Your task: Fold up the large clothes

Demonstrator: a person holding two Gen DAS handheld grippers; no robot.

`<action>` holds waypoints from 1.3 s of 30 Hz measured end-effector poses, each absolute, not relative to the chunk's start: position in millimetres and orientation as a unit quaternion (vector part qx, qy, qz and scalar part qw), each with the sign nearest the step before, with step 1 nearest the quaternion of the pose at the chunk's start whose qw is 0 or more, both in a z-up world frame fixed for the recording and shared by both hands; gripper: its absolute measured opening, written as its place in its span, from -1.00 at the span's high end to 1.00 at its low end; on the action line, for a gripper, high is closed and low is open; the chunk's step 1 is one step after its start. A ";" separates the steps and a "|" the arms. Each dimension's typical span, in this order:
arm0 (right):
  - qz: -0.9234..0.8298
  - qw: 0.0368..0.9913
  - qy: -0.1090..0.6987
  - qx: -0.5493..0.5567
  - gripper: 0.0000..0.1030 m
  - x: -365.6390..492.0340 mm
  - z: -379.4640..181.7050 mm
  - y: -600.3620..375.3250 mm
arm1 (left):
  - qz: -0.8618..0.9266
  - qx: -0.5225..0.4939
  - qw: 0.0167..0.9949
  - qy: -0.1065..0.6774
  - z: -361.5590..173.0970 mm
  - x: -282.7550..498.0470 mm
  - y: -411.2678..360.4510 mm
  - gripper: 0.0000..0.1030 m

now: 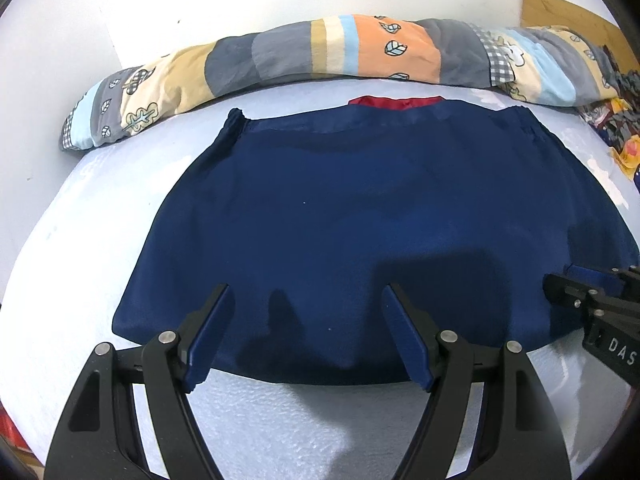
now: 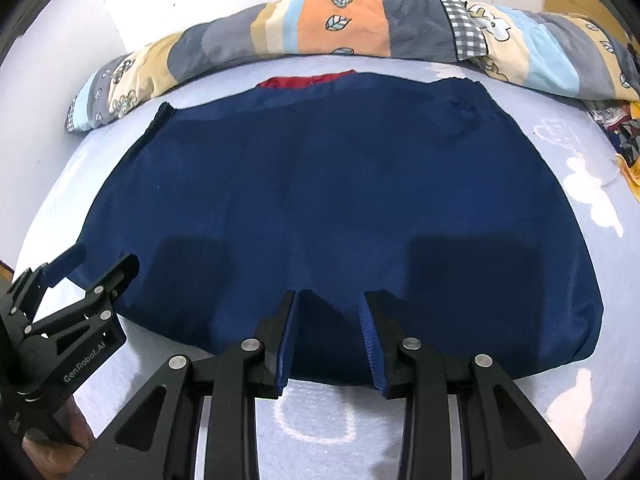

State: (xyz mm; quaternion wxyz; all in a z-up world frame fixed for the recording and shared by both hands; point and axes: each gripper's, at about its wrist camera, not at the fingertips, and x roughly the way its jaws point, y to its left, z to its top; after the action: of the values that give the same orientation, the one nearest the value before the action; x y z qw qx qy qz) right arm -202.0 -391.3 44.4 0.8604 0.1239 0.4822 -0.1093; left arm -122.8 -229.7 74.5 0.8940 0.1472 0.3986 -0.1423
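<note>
A navy blue garment [image 1: 360, 200] [image 2: 340, 180] lies flat and folded on the bed, with a strip of red lining [image 1: 396, 101] [image 2: 308, 80] showing at its far edge. My left gripper [image 1: 307, 288] [image 2: 102, 258] hovers wide open over the garment's near left edge, with nothing between its fingers. My right gripper [image 2: 329, 295] [image 1: 568, 276] stands over the near edge further right. Its jaws are narrowly apart, and the fabric lies under them with nothing pinched.
The bed has a light blue sheet [image 1: 80, 220] [image 2: 580, 380] with white cloud prints. A rolled patchwork quilt [image 1: 320, 48] [image 2: 340, 20] lies along the far side by the white wall. Patterned cloth [image 1: 616, 120] [image 2: 624, 132] is heaped at far right. A hand [image 2: 52, 452] holds the left gripper.
</note>
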 end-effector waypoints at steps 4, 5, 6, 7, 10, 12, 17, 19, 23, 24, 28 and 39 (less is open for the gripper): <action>-0.112 0.856 0.490 0.122 0.33 -201.0 40.2 -391.0 | -0.144 0.151 0.894 0.397 74.4 -123.6 -231.6 -0.47; -0.112 0.856 0.490 0.122 0.33 -201.0 40.4 -391.0 | -0.143 0.151 0.894 0.396 74.5 -124.1 -232.2 -0.47; -0.113 0.856 0.490 0.123 0.33 -201.1 40.8 -390.9 | -0.143 0.152 0.895 0.395 74.7 -124.2 -232.3 -0.47; -0.114 0.857 0.489 0.122 0.33 -201.4 41.5 -390.2 | -0.143 0.153 0.895 0.394 74.7 -124.1 -232.3 -0.47; -0.116 0.858 0.486 0.119 0.33 -202.0 42.9 -389.4 | -0.143 0.153 0.894 0.395 74.4 -124.5 -232.8 -0.47; -0.119 0.858 0.485 0.116 0.33 -202.1 42.9 -389.6 | -0.143 0.151 0.894 0.397 74.3 -124.4 -232.9 -0.47; -0.131 0.848 0.503 0.105 0.18 -200.5 34.3 -390.9 | -0.143 0.150 0.888 0.411 69.6 -122.6 -233.5 -0.47; -0.136 0.846 0.506 0.097 0.11 -200.3 32.4 -390.7 | -0.146 0.151 0.882 0.422 64.8 -121.6 -234.9 -0.47; -0.138 0.845 0.509 0.087 0.09 -200.5 32.0 -388.7 | -0.145 0.161 0.875 0.434 57.4 -122.3 -239.3 -0.47; -0.137 0.845 0.510 0.085 0.09 -200.8 31.9 -388.3 | -0.145 0.161 0.874 0.434 56.9 -122.4 -239.9 -0.47; -0.135 0.845 0.511 0.079 0.09 -202.1 32.2 -387.9 | -0.145 0.161 0.873 0.437 55.4 -122.1 -240.7 -0.48; -0.135 0.846 0.513 0.056 0.04 -203.9 32.5 -384.2 | -0.145 0.165 0.871 0.438 53.9 -122.2 -242.9 -0.48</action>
State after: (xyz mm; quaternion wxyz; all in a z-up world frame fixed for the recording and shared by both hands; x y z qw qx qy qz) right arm -203.9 -384.2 32.5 0.8457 0.0558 0.5133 -0.1350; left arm -122.2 -242.9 53.9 0.8714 0.1655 0.4384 -0.1453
